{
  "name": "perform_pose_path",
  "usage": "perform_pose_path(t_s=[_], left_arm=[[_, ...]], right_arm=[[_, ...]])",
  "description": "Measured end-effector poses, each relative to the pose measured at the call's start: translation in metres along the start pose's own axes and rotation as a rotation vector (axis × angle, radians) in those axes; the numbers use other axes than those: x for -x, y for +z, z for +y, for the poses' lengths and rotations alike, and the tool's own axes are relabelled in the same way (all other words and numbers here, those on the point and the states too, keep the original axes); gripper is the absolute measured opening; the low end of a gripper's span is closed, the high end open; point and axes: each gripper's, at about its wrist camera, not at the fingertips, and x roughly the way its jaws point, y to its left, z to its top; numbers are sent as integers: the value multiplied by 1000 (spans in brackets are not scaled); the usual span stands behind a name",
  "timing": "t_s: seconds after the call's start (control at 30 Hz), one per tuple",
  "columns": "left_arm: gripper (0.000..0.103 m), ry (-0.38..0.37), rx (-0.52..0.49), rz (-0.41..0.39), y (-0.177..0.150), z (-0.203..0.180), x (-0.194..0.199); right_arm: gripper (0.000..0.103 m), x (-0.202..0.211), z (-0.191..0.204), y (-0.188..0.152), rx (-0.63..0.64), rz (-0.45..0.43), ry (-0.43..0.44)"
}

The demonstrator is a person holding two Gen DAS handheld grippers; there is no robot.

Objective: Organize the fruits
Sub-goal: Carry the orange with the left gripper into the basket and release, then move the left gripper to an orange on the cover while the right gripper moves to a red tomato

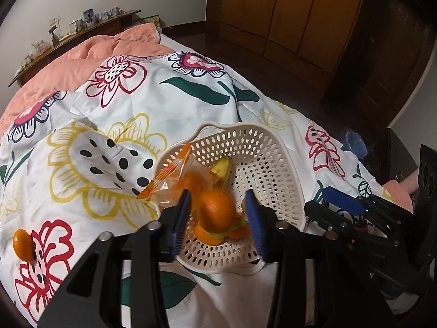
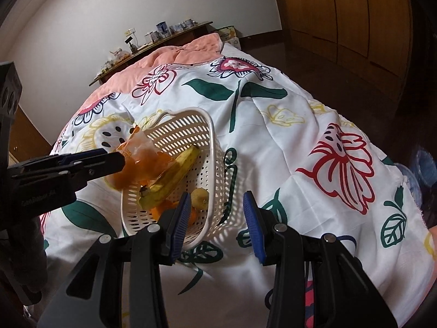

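Currently: fruit basket on the bedspread, both grippers over it.
Left wrist view: left gripper [image 1: 220, 218] is hovering spread around an orange [image 1: 215, 211] (blurred, pads apart from it) above the basket [image 1: 284, 164]. Right wrist view: right gripper [image 2: 217, 222] is straddling the basket wall, jaws parted; banana [image 2: 174, 172] is lying inside.

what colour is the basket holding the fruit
The basket is cream-white perforated plastic, seen best in the left wrist view.

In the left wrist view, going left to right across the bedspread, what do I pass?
Loose orange on the bedspread → clear plastic bag at the basket's left rim → orange between the left claw pads → white basket → right claw.
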Motion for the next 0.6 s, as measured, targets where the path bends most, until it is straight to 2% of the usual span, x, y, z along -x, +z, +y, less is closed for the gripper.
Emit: perform_pose_path(t_s=[0.03,0.07,0.1,0.17,0.5,0.6], left_arm=[[61,3,1,-6,0,0,1],[64,6,4,-15,0,1,3],[65,7,9,-19,1,2,5],[70,12,24,-24,2,6,8],[77,41,56,-28,0,18,18],[80,42,70,-35,-2,22,23]], right_arm=[[40,0,2,-1,6,-3,-3],[43,1,3,-1,11,-5,-5],[52,2,4,-1,14,-9,-7],[56,3,6,-2,21,-21,-10],[57,7,15,-3,62,-36,-27],[63,9,18,-3,71,-46,-34]])
